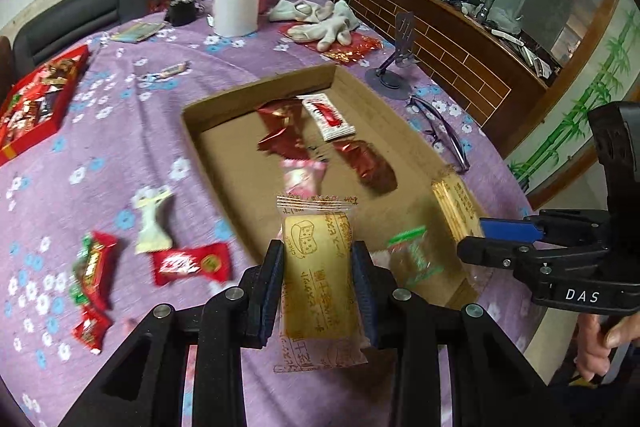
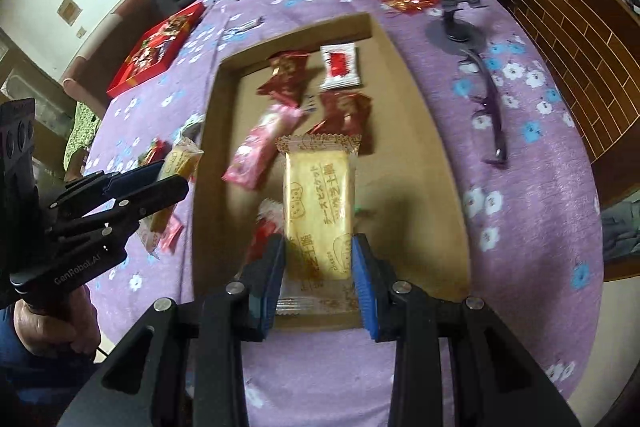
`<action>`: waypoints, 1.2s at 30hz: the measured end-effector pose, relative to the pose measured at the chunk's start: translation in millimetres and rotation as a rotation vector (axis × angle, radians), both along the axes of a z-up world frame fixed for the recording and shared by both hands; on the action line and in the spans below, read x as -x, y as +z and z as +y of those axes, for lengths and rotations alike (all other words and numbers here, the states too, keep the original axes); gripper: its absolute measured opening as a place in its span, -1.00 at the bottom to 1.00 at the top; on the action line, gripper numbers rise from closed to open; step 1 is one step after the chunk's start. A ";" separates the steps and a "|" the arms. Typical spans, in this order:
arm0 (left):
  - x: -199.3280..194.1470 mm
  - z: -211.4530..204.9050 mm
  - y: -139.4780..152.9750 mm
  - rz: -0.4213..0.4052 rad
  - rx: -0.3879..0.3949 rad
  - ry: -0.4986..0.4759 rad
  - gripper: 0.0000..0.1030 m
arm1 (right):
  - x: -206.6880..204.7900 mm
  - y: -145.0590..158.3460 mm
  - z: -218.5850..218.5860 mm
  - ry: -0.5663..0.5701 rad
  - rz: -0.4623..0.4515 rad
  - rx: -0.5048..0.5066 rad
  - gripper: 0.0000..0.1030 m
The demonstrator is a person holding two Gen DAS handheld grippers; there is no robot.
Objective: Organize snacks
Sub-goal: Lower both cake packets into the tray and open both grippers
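Snacks on the purple floral tablecloth: from left, loose red candies lie beside the cardboard tray. My left gripper is clamped on a cheese biscuit packet at the tray's near-left edge. My right gripper pinches a second cheese biscuit packet over the tray, above the wrapped sweets lying inside.
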State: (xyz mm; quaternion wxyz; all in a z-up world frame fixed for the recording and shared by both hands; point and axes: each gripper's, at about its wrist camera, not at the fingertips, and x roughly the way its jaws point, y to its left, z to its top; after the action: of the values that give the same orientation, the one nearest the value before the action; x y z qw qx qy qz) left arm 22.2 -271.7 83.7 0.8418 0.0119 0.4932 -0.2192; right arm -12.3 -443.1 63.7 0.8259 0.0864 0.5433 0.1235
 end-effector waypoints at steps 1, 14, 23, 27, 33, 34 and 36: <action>-4.8 -5.0 -1.8 0.008 0.003 0.000 -0.33 | -6.1 0.4 -2.9 -0.004 0.001 0.003 -0.37; -45.4 -41.3 -34.0 0.097 -0.019 0.026 -0.33 | -106.5 -7.0 -2.5 0.034 -0.008 -0.002 -0.37; -52.8 -49.2 -38.9 0.098 -0.047 0.025 -0.33 | -151.9 -32.2 7.7 0.039 0.040 -0.012 -0.37; -55.0 -49.9 -42.0 0.107 -0.056 0.030 -0.33 | -160.4 -36.4 10.8 0.048 0.042 -0.005 -0.37; -53.3 -56.2 -43.3 0.104 -0.060 0.018 -0.28 | -163.5 -36.7 9.8 0.048 0.046 -0.010 -0.33; -52.9 -57.2 -43.0 0.103 -0.063 0.017 -0.27 | -163.3 -36.6 8.7 0.045 0.049 -0.010 -0.27; -51.9 -58.3 -42.0 0.102 -0.063 0.019 -0.16 | -161.5 -34.0 5.5 0.038 0.051 -0.023 -0.25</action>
State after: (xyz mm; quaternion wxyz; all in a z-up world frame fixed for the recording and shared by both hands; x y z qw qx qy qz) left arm 74.2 -330.0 41.7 0.8168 0.0223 0.5423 -0.1958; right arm 149.2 -437.6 29.6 0.8081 0.0888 0.5644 0.1433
